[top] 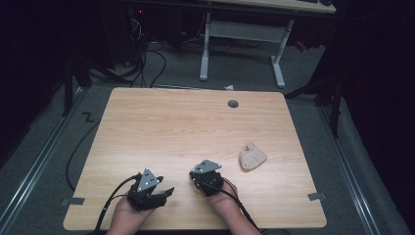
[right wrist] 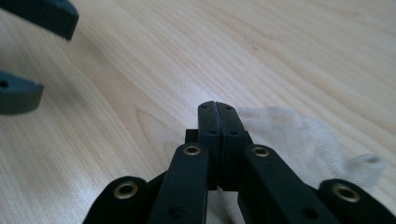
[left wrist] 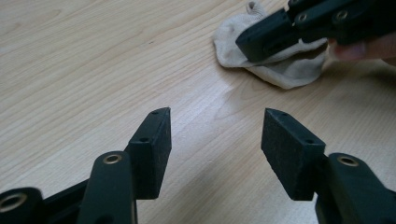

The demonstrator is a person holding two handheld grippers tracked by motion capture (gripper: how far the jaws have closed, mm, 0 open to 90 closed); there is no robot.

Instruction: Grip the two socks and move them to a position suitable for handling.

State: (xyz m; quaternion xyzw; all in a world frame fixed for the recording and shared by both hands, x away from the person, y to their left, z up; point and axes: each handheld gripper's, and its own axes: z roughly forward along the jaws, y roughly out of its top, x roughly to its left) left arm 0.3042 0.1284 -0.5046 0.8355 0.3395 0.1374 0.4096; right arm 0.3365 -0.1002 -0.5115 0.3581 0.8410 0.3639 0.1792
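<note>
Right claw (right wrist: 218, 108): jaws pressed flat together, nothing between them. It sits near the front edge of the bench (top: 161, 122), tips aimed toward the cloth (top: 252, 157). In the right gripper view the cloth lies just past and to the right of the closed tips, blurred; whether the tips touch it I cannot tell. From the high view claw and cloth look apart, the cloth a little to the right and farther out.

Left claw (left wrist: 215, 122): jaws apart, bare wood between the pads. It lies low over the bench, left of the right claw (top: 195, 175), angled toward it. The left gripper view looks past its own pads to the right claw's black jaw, which crosses in front of the cloth.

Cloth: small, off-white to beige, soft knit, crumpled into a lumpy wedge with a rolled end. It rests on the right half of the bench.

Bench: pale wood-grain top, smooth, rounded corners, slight sheen. A round grey grommet (top: 233, 104) sits near the far edge. Tape tabs stick to the floor at both front corners.

Claws: matte black, blocky pads, brass rivets at the links, a grey three-cornered plate on top of each.

Room: dim, grey carpet, dark surround. A white-legged desk (top: 242, 32) stands beyond the bench, black cables (top: 147, 63) trailing on the floor left of it.
</note>
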